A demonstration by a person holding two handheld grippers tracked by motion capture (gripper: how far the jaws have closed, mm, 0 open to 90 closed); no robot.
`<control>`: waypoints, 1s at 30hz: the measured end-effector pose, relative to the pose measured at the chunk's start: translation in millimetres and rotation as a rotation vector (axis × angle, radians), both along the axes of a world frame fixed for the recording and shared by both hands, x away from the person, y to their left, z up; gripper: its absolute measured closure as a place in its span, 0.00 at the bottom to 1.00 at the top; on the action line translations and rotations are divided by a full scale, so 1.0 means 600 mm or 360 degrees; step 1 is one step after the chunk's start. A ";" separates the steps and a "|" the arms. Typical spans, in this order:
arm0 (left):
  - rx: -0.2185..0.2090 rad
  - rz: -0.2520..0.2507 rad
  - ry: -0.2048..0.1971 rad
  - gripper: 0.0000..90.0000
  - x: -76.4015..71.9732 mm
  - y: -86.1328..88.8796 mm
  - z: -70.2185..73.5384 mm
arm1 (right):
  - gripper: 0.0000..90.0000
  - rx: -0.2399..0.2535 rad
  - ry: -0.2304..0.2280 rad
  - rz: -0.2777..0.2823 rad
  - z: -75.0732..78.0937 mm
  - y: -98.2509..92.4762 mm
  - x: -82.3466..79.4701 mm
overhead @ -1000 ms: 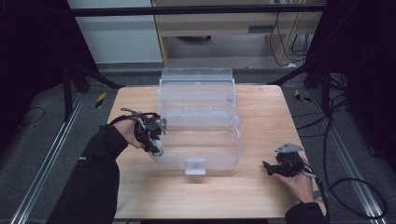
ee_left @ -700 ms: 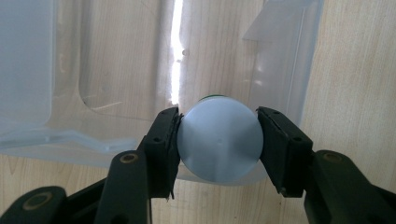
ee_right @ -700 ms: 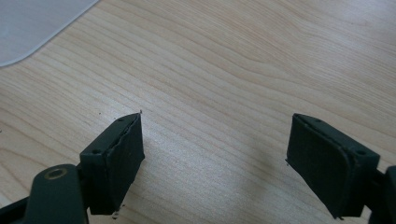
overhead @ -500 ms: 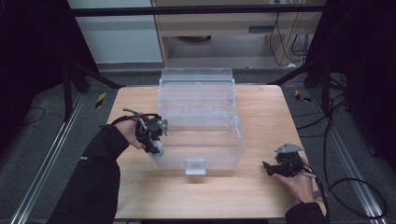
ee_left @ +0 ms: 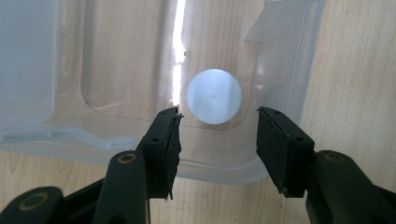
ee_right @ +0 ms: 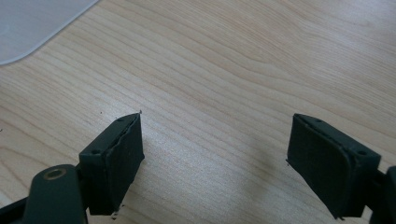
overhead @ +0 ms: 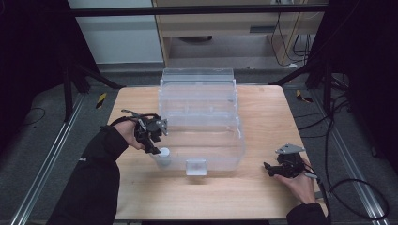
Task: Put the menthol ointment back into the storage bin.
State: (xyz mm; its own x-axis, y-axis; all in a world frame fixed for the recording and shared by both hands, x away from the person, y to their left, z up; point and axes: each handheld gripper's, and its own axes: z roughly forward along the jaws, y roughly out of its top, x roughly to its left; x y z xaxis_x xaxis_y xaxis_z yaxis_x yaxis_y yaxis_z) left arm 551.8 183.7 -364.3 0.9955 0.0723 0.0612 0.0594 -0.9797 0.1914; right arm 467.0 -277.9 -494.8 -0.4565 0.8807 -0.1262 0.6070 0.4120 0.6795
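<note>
Clear plastic storage bin (overhead: 202, 126) sits mid-table on the light wooden table (overhead: 263, 192), its transparent lid (overhead: 197, 77) standing up at the far side. Small white round disc, looks like a cap or puck, (overhead: 164, 152) lies at the bin's near-left corner; from the high view cannot tell if it sits inside on the floor or is seen through the wall.

Left gripper (overhead: 152, 138) hovers right above that corner, pointing down. In the left gripper view the white disc (ee_left: 214, 96) lies just ahead of the left gripper (ee_left: 218, 135), roughly centred on the gap but beyond the tips, with the bin's rounded rim passing beneath the jaws. Jaws are apart, a bit wider than the disc, holding nothing. The disc is round, so there is no long axis to align.

Right gripper (overhead: 281, 168) rests low on bare wood at the near-right, well apart from the bin; in its own view the right gripper (ee_right: 215, 158) is spread wide, empty.

Judgement: the left hand is far nearer the disc; the likely grab needs a short push forward and down.
</note>
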 end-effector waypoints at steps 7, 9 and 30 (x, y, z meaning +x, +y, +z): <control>-0.0050 0.0010 -0.0034 0.54 -0.006 0.007 0.015 | 0.20 0.0007 0.0003 -0.0005 0.000 0.000 0.000; -0.0072 0.0018 -0.0052 0.54 -0.009 0.012 0.023 | 0.20 0.0010 0.0003 -0.0011 0.001 0.000 0.000; -0.0600 0.0528 -0.0322 0.41 -0.071 0.126 0.055 | 0.19 0.0032 -0.0011 -0.0029 0.004 -0.005 -0.003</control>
